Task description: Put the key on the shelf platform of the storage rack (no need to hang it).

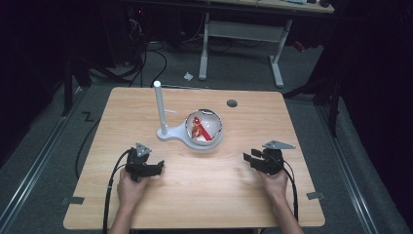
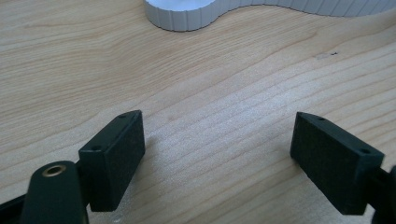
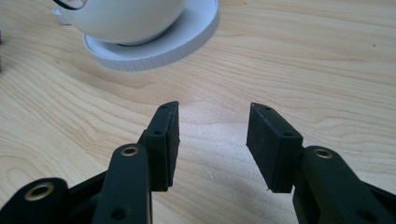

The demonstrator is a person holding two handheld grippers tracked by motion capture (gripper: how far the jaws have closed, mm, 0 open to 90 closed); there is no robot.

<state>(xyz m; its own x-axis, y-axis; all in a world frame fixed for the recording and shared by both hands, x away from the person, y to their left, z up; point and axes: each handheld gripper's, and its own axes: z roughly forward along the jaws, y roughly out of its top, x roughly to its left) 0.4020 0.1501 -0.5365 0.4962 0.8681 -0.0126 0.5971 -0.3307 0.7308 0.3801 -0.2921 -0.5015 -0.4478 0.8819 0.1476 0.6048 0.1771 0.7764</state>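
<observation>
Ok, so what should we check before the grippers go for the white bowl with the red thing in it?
1. Left gripper open, nothing between its jaws: ok.
2. Right gripper open and empty, jaws closer together than the left's: ok.
3. White bowl sits upright on the white stand's round base: ok.
4. Red thing lies inside the bowl: ok.
5. Bare table between grippers and bowl: ok.
6. What the red thing is: cannot tell.
</observation>
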